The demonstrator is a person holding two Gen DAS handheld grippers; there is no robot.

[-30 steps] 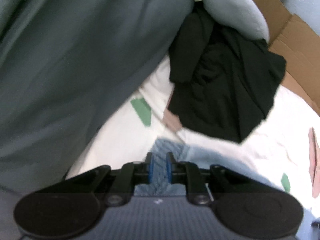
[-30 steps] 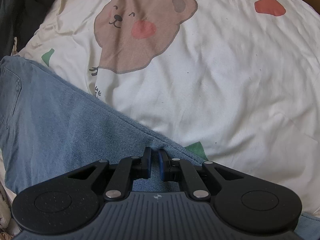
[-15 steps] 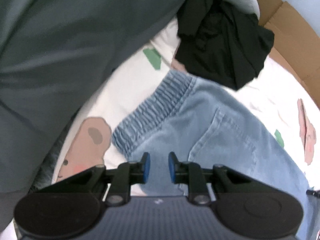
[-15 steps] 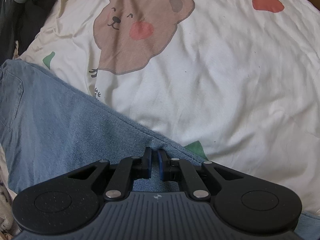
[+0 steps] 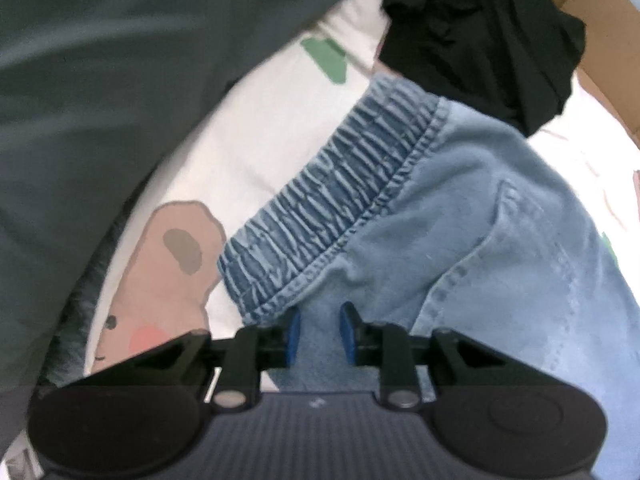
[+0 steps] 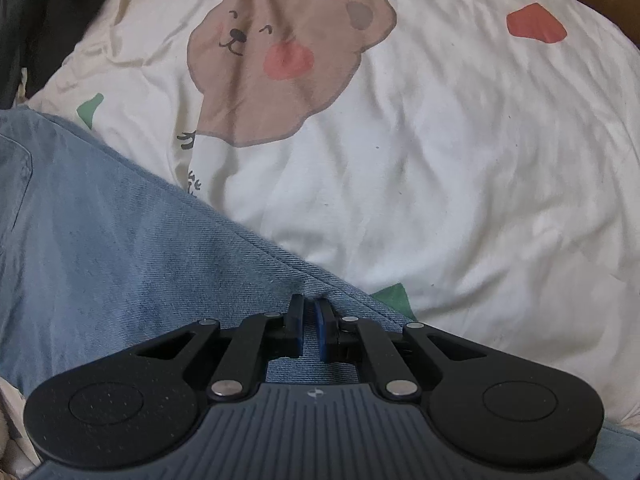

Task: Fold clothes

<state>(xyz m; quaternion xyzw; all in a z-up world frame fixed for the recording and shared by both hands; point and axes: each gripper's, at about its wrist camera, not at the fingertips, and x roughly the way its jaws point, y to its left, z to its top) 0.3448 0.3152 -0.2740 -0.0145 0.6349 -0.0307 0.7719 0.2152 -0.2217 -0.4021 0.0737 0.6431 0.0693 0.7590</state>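
Light blue jeans (image 5: 460, 208) lie on the bear-print bedsheet (image 5: 248, 152), their elastic waistband (image 5: 336, 200) running diagonally just ahead of my left gripper (image 5: 319, 320). Its jaws are opening, and the blue pads stand apart over the denim below the waistband without pressing it. In the right wrist view the jeans (image 6: 120, 248) stretch from the left edge down to my right gripper (image 6: 308, 308), which is shut on a pinched fold at the denim's seam edge.
A black garment (image 5: 480, 28) is heaped just beyond the waistband. Grey-green cloth (image 5: 100, 80) fills the upper left of the left wrist view. Cardboard (image 5: 592, 8) lies at the far right. Dark clothes (image 6: 24, 40) sit at the sheet's (image 6: 440, 200) upper left corner.
My left gripper let go of the waistband, which now lies flat on the sheet, and its jaws have spread while it sank closer to the jeans. The right gripper keeps its grip, unmoved.
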